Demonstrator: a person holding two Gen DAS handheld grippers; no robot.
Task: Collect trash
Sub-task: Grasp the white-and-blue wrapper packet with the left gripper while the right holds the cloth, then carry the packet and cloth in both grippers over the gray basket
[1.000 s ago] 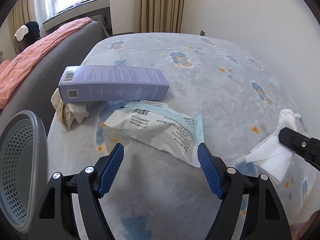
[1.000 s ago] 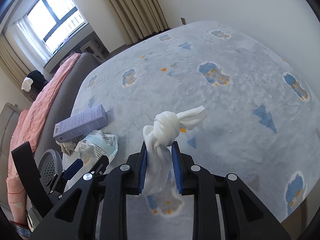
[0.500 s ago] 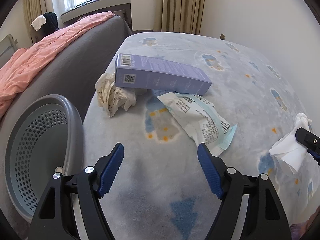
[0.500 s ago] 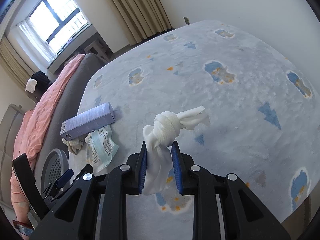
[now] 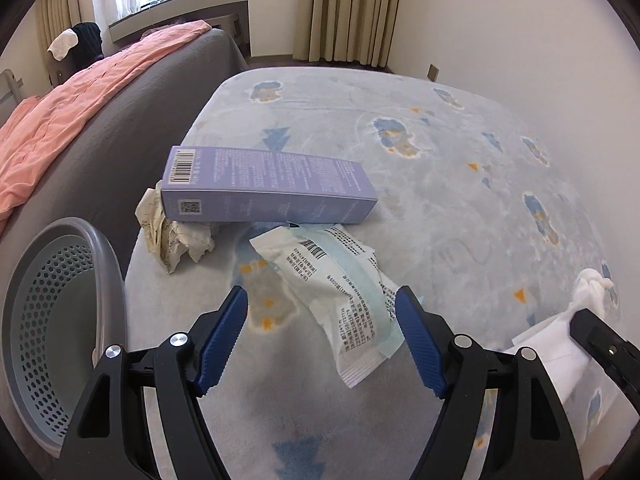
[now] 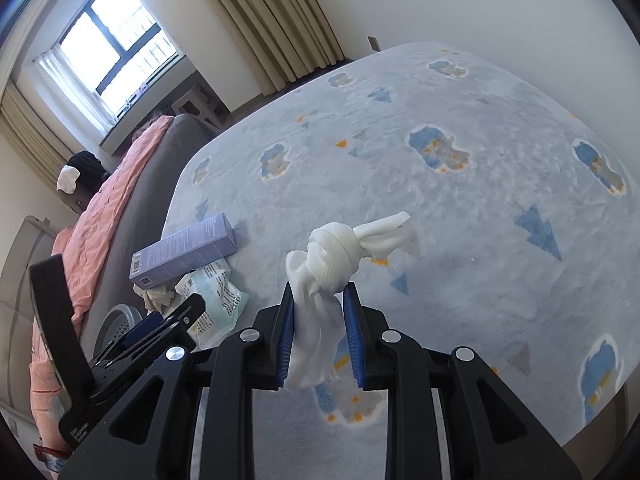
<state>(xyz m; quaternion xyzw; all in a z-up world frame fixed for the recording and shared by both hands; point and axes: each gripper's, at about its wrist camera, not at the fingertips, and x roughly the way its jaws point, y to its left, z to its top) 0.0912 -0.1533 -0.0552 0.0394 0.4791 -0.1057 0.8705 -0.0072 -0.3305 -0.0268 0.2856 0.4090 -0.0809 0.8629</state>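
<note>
Between the spread blue fingers of the left gripper [image 5: 322, 338] lies a crinkled printed wrapper [image 5: 340, 280] on the plush patterned carpet [image 5: 460, 208]; nothing is gripped there. It looks light, thin and slippery, so pinching its sealed near edge seems best. Beyond the fingertips sit a stiff lavender carton [image 5: 264, 184] and a crumpled paper wad [image 5: 172, 236], both probably light. Left of the fingers stands a perforated grey plastic basket [image 5: 52, 312]. The right gripper [image 6: 318, 322] has its 2 fingers clamped on a soft, knotted white tissue [image 6: 332, 256], held above the carpet.
</note>
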